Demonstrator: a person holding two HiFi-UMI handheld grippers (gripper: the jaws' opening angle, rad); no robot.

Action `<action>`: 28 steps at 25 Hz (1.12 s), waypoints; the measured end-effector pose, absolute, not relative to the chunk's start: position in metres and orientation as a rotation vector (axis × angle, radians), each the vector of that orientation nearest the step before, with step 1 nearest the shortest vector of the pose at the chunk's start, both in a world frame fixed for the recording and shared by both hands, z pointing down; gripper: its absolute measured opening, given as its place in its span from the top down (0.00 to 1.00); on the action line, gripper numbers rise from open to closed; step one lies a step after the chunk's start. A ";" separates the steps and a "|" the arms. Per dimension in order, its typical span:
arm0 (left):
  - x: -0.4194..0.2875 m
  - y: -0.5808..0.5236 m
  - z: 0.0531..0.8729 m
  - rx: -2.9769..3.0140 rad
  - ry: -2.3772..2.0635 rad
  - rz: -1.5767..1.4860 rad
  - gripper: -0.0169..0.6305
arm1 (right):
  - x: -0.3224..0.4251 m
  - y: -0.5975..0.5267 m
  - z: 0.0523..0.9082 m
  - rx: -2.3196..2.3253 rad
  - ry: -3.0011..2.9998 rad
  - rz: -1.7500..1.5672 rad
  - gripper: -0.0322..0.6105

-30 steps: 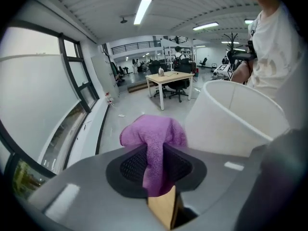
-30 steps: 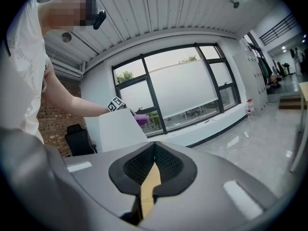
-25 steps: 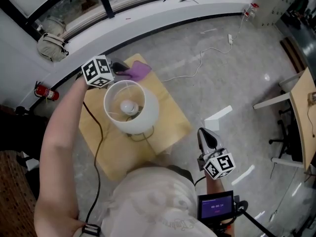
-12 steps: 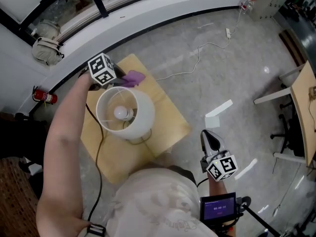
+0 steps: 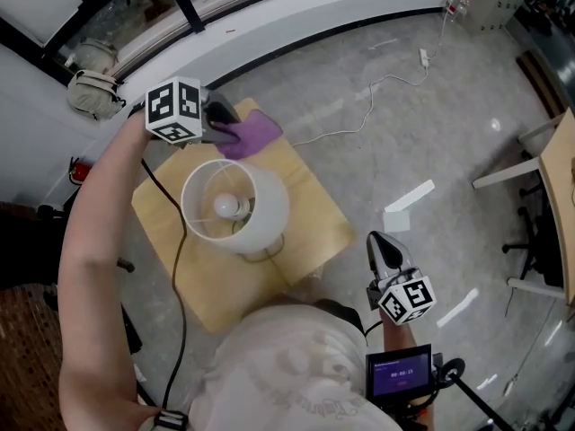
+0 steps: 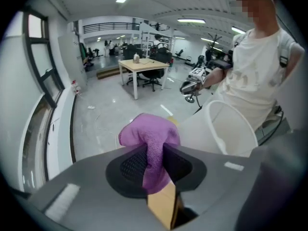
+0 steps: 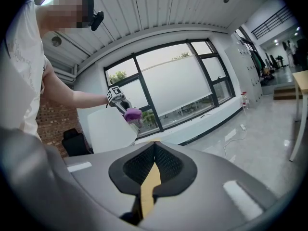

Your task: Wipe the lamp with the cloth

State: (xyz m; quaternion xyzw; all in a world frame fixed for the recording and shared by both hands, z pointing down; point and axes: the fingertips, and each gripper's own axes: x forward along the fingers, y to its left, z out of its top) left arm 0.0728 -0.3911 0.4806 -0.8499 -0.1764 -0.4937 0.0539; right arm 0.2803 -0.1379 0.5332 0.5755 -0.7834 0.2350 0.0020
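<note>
A lamp with a white shade and a bare bulb stands on a small wooden table. My left gripper hovers just past the shade's far rim, shut on a purple cloth. In the left gripper view the cloth bulges out between the jaws of the left gripper, with the shade to its right; contact cannot be told. My right gripper is off the table's right corner, over the floor. The right gripper is shut, with nothing in it.
A black cord runs across the table's left side. A white cable lies on the floor beyond. A bag sits on the window ledge, and a fire extinguisher stands below it. A desk edge is at far right.
The left gripper with the cloth dipped to the shade's far rim, then rose and drew back from it. The right gripper has hardly moved.
</note>
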 end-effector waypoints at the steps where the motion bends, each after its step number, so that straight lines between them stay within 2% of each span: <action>1: 0.076 -0.383 0.466 -2.545 -0.587 -1.479 0.83 | 0.279 -0.139 0.532 1.802 -2.463 0.736 0.93; 4: 0.081 -0.362 0.438 -2.412 -0.724 -1.482 0.83 | 0.277 -0.138 0.533 1.795 -2.471 0.740 0.93; 8: 0.082 -0.352 0.443 -2.267 -0.822 -1.569 0.84 | 0.276 -0.137 0.534 1.801 -2.468 0.751 0.93; 21: 0.096 -0.355 0.536 -1.912 -1.045 -1.846 0.84 | 0.297 -0.124 0.550 1.898 -2.407 0.820 0.93; 28: 0.101 -0.368 0.584 -1.833 -0.985 -1.888 0.84 | 0.313 -0.120 0.561 1.949 -2.369 0.857 0.93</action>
